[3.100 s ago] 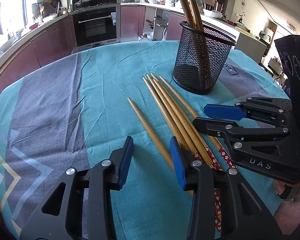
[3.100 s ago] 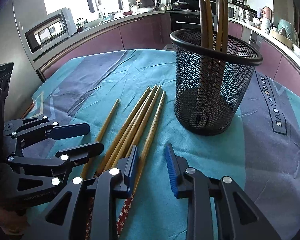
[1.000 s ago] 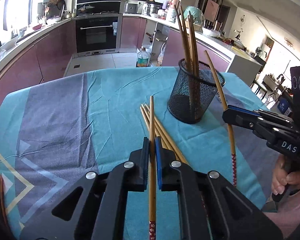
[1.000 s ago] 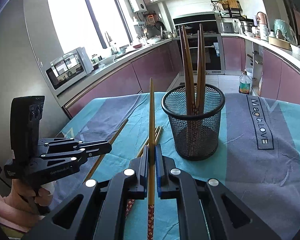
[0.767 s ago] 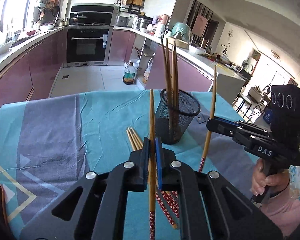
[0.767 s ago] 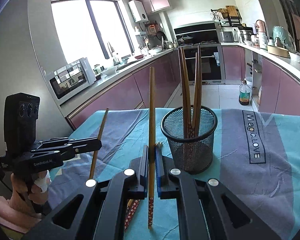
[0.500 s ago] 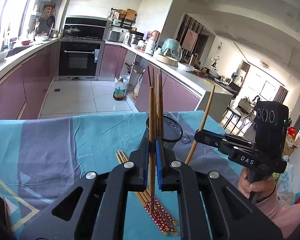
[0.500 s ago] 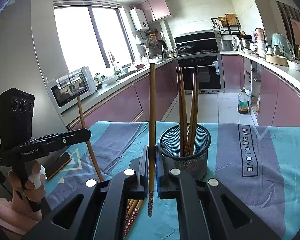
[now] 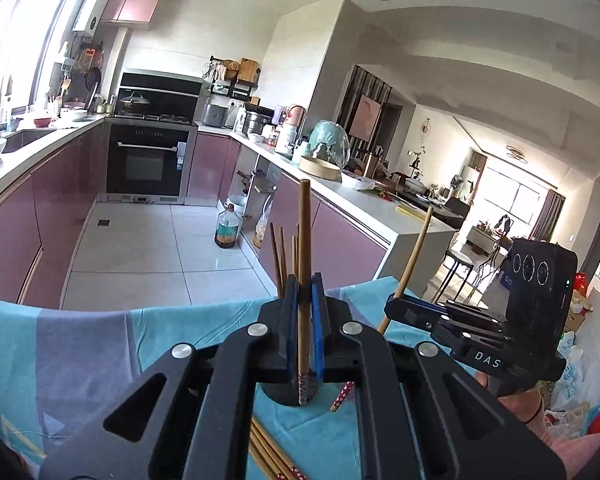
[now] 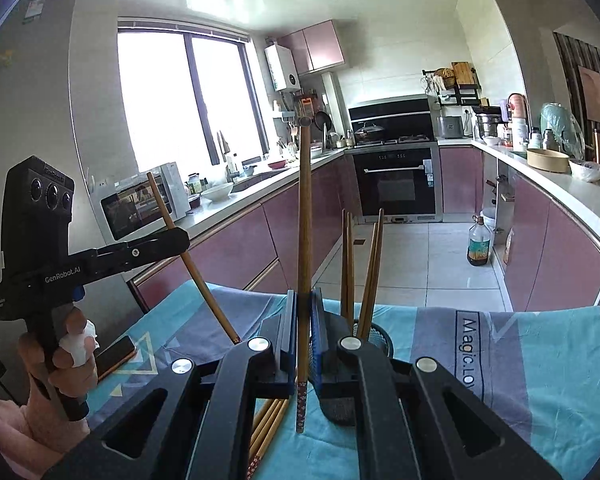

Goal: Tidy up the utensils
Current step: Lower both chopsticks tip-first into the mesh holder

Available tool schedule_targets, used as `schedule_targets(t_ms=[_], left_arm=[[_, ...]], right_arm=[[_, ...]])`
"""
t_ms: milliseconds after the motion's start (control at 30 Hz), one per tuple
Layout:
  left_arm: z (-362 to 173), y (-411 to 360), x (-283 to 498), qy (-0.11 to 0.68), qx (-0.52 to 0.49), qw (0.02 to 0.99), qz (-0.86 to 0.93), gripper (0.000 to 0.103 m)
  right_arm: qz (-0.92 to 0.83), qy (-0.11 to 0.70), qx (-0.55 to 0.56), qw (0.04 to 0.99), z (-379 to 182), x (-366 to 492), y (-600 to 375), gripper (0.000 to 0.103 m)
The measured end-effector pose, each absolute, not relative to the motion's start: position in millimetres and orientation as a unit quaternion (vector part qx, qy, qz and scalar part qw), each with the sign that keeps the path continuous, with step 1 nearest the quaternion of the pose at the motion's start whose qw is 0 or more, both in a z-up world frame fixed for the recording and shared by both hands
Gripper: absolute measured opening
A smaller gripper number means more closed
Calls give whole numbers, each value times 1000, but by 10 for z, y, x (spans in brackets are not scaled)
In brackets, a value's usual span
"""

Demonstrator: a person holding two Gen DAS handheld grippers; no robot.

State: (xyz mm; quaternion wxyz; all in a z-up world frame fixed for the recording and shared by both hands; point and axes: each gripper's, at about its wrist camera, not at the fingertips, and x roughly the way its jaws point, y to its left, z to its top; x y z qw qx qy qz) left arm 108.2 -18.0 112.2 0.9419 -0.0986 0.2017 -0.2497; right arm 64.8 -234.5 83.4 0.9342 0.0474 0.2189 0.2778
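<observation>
A: What is around the work place?

B: A table with a teal and grey cloth point(image 10: 540, 360). On it stands a black mesh holder point(image 10: 374, 334), and four chopsticks point(image 10: 350, 264) stand in it already. A phone point(image 10: 114, 356) lies at the left edge of the cloth. Behind is a kitchen with purple cabinets, an oven point(image 10: 396, 188), a microwave point(image 10: 140, 204) and a bottle point(image 10: 479, 246) on the floor.

A: Does something stand in the way?

B: In both wrist views the gripper's own black body covers most of the holder; only the rim and a part of the wall show. Some loose chopsticks point(image 10: 268, 424) still lie on the cloth under the grippers, partly hidden.

A: And the left gripper point(image 9: 304, 320)?

B: Its blue pads are closed narrow on one chopstick point(image 9: 303, 240). The stick is upright, the red patterned end points down, above the cloth and near the holder.

A: The right gripper point(image 10: 303, 336)?

B: The same: pads pressed on another chopstick point(image 10: 304, 208), held upright, patterned end down and free in the air, just left of the holder. In the left view this stick looks tilted.

A: Who holds them?

B: A person; a hand point(image 10: 60, 356) grips the left handle, with a pink sleeve below.
</observation>
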Motion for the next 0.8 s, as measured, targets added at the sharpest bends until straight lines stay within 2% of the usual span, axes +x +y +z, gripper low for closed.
schedule_targets(t_ms=[367, 800], left_arm=[[1365, -461, 1363, 182, -79, 948, -250, 7], [862, -858, 1686, 296, -25, 919, -260, 7]], right_arm=[[261, 194, 41, 945, 1008, 928, -2426, 5], [245, 277, 30, 928, 576, 1315, -2324, 5]])
